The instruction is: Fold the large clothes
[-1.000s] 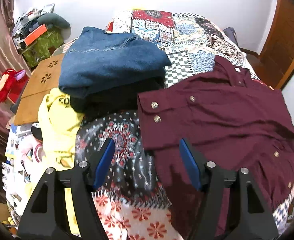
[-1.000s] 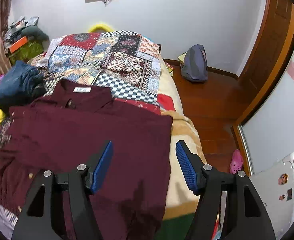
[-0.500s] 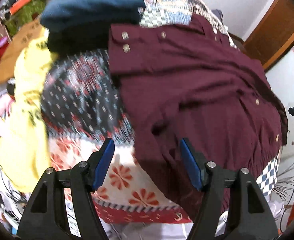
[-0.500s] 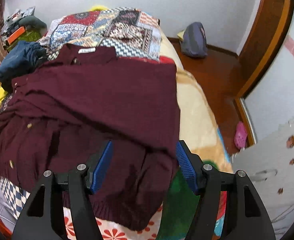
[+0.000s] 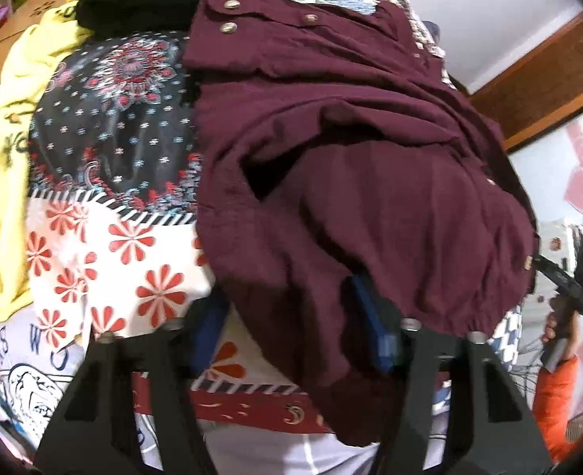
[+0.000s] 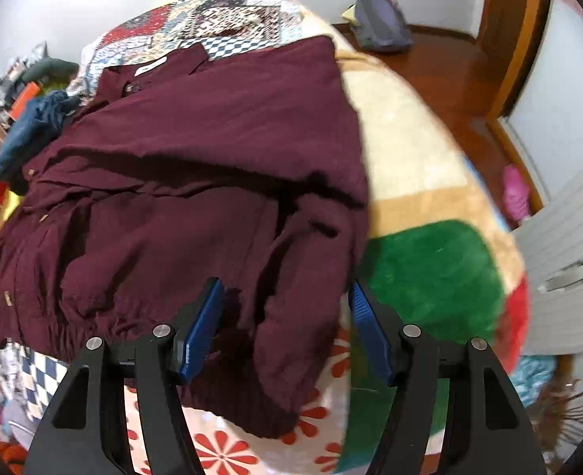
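Observation:
A maroon button-up shirt [image 5: 362,166] lies spread on the bed, its hem hanging toward the near edge. My left gripper [image 5: 291,328] is open, its jaws on either side of the shirt's lower left hem; cloth drapes over the right blue pad [image 5: 370,328]. In the right wrist view the same shirt [image 6: 196,166] fills the left half. My right gripper [image 6: 285,328] is open, its jaws straddling the shirt's lower right corner and a hanging sleeve. Neither gripper is closed on the cloth.
A patterned bedspread [image 5: 109,134] covers the bed. A yellow garment [image 5: 6,158] lies at the left, dark folded clothes [image 5: 141,4] behind. A green and tan blanket [image 6: 430,261] lies right of the shirt. A grey backpack [image 6: 382,19] sits on the wooden floor.
Both grippers have dropped down and forward to the shirt's near hem, and their open jaws now straddle the cloth. The shirt has not moved.

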